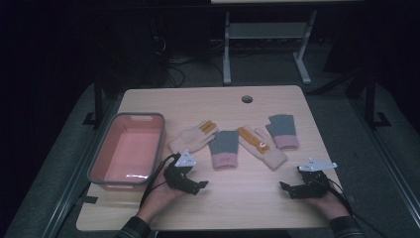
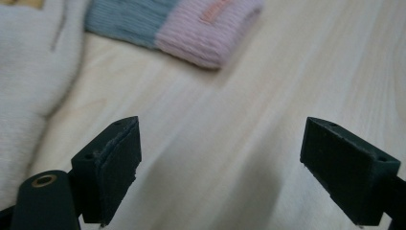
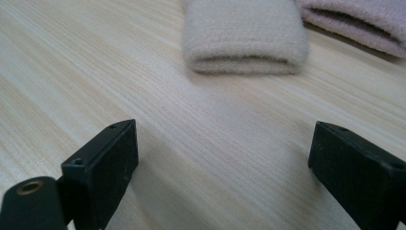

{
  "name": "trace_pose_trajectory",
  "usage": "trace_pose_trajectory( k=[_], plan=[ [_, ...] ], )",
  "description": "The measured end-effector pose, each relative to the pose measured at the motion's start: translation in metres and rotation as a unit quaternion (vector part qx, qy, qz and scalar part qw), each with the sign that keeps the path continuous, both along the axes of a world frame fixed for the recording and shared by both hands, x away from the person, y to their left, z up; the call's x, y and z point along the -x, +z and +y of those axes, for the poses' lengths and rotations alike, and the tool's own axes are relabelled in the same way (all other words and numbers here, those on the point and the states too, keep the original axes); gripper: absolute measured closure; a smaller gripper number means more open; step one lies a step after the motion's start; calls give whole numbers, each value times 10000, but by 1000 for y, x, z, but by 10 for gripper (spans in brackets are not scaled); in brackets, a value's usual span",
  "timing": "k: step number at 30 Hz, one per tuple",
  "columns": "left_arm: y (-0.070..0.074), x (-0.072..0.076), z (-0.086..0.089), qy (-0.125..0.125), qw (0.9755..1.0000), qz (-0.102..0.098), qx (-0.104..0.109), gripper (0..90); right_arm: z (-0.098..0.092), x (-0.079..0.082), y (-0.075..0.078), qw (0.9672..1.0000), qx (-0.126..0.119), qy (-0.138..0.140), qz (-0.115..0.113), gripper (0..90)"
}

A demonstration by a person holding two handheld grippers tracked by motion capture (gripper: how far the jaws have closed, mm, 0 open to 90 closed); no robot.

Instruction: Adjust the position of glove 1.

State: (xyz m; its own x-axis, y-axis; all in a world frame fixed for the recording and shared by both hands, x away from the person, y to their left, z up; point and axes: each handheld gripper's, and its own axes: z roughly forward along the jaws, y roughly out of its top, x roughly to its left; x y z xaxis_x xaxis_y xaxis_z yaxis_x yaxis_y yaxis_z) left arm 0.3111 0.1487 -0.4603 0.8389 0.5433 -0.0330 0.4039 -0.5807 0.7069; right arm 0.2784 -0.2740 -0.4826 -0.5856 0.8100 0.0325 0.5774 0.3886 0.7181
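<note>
Several knitted pieces lie in a row across the table's middle: a cream glove with orange fingers (image 1: pixel 192 138), a grey and pink cuff (image 1: pixel 224 148), a second cream and orange glove (image 1: pixel 261 147), and another grey and pink cuff (image 1: pixel 283 131). My left gripper (image 1: pixel 200 186) rests low on the wood just in front of the first glove and cuff, open and empty; the cuff (image 2: pixel 177 24) and the cream glove (image 2: pixel 28 72) lie ahead of its jaws. My right gripper (image 1: pixel 285 189) stands open at the front right, with the cream glove's cuff (image 3: pixel 244 38) beyond it.
A pink tub with a grey rim (image 1: pixel 128 150) stands empty at the table's left. A round cable hole (image 1: pixel 246 98) sits near the far edge. Beyond the table are a white desk frame (image 1: pixel 267 39) and cables on the floor. Bare wood (image 1: pixel 242 198) stretches between the grippers.
</note>
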Motion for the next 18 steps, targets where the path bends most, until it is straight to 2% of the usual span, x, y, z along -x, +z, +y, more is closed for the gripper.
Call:
trace_pose_trajectory(
  k=[4,6,8,14,18],
  plan=[
    [7,-10,0,178,9998,-20,76,137,0,0,0,10000,-8,-11,1,95],
    [11,-15,0,235,9997,-108,53,137,0,0,0,10000,0,0,-1,95],
    [14,-19,-1,286,9995,-97,128,139,0,0,0,10000,-1,1,0,95],
    [22,-35,-7,341,9992,-203,12,141,0,0,0,10000,-4,3,3,95],
    [26,-46,-10,415,9987,-287,-80,207,0,0,0,10000,7,38,-13,95]
  ],
)
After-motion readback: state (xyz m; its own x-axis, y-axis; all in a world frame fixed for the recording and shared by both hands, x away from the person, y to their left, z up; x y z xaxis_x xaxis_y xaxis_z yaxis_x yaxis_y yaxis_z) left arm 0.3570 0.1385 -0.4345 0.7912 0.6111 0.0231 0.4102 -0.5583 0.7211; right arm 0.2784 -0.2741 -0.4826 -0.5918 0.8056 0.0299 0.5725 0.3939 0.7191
